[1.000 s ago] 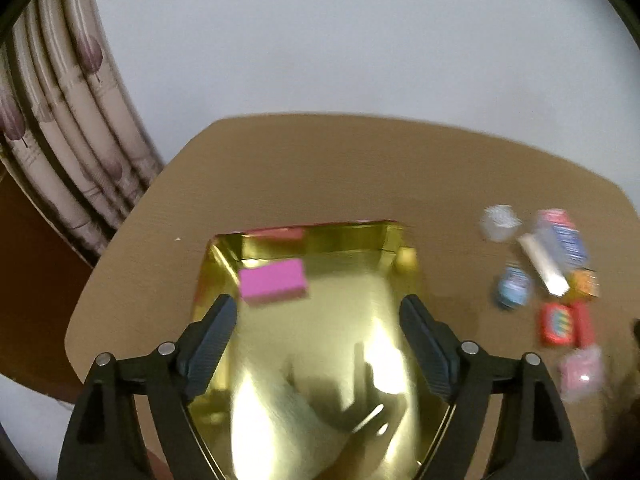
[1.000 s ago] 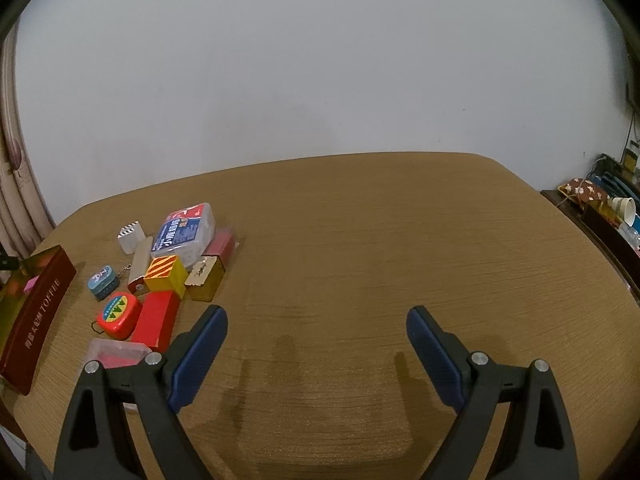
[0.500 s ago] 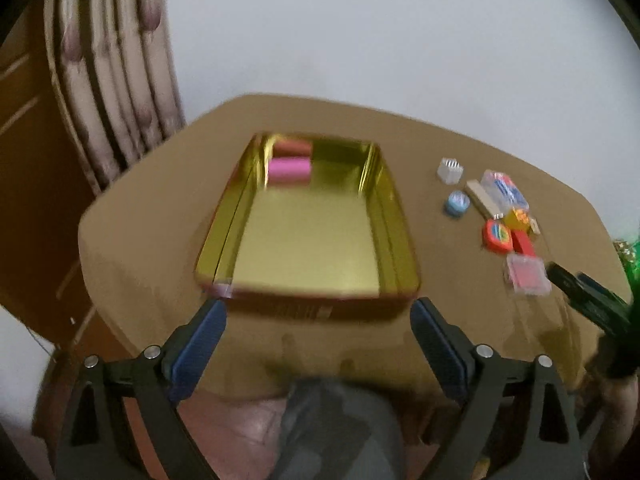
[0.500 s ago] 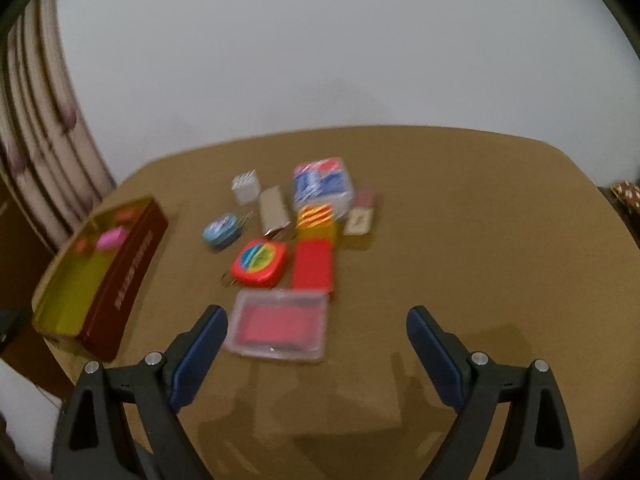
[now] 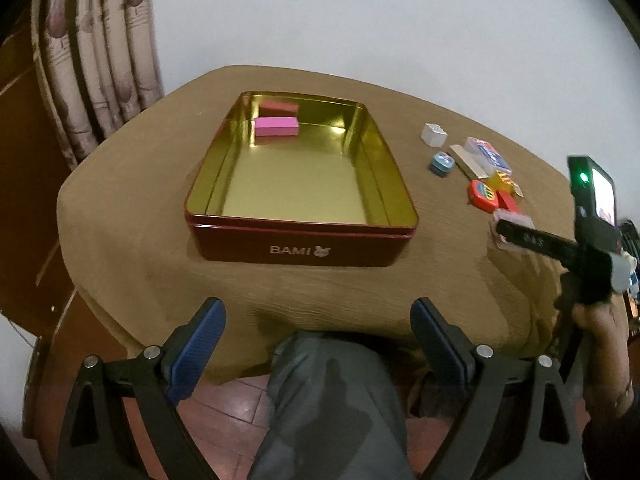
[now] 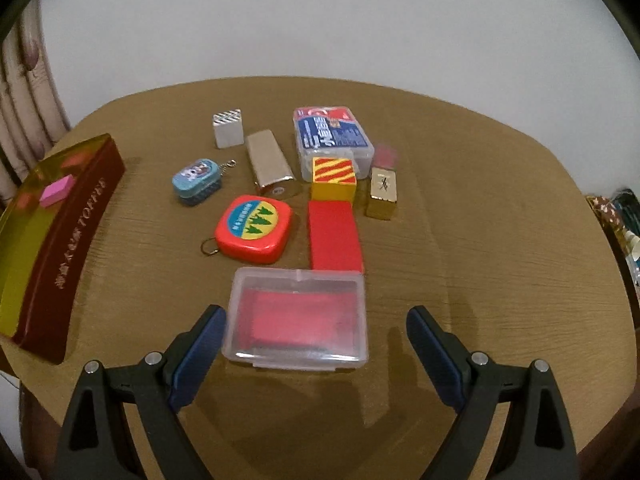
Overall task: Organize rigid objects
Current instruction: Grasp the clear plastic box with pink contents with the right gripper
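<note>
The right gripper (image 6: 316,344) hangs over the near side of the table with its jaws spread wide and nothing pressed between them. The clear plastic case (image 6: 297,320) with a red insert lies flat on the table just ahead of it, its near edge level with the blue fingertips (image 6: 202,340), which stand just clear of its sides. Beyond the case sit the red block (image 6: 334,236) and the red tape measure (image 6: 254,228), then a striped yellow cube (image 6: 334,180), a gold lipstick box (image 6: 383,192), a silver packet (image 6: 269,166), a small blue tin (image 6: 197,180), a silver cube (image 6: 228,128) and a blue-labelled clear box (image 6: 332,138). To the right of this cluster the brown table (image 6: 480,220) is bare out to its rounded edge.

The left gripper (image 5: 316,344) is held off the table's near edge, above the person's grey-trousered knee (image 5: 328,400). Its jaws have just been opening and now stand wide, with nothing between them. Ahead of it lies the open red tin (image 5: 300,246), marked BAMI, gold inside, with a pink block (image 5: 276,126) at its far end and most of its floor free. To the gripper's far left hangs a patterned curtain (image 5: 92,60); a plain white wall (image 5: 360,20) stands behind the table.
</note>
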Demonstrator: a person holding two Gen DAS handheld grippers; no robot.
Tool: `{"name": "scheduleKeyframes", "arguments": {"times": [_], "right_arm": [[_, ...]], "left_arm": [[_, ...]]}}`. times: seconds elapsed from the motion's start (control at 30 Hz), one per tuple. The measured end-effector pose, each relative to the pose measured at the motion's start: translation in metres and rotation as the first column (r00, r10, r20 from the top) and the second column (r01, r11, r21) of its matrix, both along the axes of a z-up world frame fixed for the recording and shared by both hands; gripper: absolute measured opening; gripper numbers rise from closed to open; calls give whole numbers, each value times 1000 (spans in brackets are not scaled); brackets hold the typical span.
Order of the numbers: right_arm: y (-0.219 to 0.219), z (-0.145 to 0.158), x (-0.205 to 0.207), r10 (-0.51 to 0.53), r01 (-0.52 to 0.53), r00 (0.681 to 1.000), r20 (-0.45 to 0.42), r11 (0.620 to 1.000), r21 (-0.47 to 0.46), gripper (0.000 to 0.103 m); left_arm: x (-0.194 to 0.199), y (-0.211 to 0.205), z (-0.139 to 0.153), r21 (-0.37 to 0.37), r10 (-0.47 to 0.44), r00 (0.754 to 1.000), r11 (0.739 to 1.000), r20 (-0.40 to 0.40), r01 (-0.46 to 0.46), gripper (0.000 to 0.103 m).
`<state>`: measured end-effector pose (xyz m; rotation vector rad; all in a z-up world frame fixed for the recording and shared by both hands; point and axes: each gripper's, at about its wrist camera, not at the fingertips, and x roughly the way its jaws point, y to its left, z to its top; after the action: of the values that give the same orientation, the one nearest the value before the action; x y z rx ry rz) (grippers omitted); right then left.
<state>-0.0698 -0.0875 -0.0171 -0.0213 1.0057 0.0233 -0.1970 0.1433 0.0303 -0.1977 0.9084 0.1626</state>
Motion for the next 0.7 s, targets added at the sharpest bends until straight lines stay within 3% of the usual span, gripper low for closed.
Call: {"name": "scheduleKeyframes", "arguments": {"times": [0.13,0.17,0.2,0.37,0.5,0.57,0.63,0.7], "right_arm": [[-7,-4,8,-17,20,999,-49,998,65,92],[-8,-8,9,-10,16,997,-71,997,81,86],[-7,-9,8,-7,10,998,-57,998,56,74],[-4,7,-10,46,-46,999,-12,998,52,73],[9,44,-26,127,-132,991,51,987,96,73],[26,73,-30,239,-249,968,79,956,156,73],[56,97,-23,376,-391,920,107,895,215,73],[96,117,-7,533,-550,835,137,805,221,73]], "left_arm": [[0,-7,-1,8,-14,1000,1000,-12,14,91],[0,-8,-1,9,-16,1000,1000,-14,17,91],[0,-9,-1,13,-15,1000,1000,-15,15,91],[1,-5,-6,-13,-9,999,1000,-51,8,91],[0,0,-7,-29,-6,998,1000,-58,5,91],[-3,2,-1,-16,12,999,1000,-33,-13,91],[-7,2,5,3,31,1000,1000,-7,-31,91],[-10,3,10,20,45,999,999,13,-45,92]]}}
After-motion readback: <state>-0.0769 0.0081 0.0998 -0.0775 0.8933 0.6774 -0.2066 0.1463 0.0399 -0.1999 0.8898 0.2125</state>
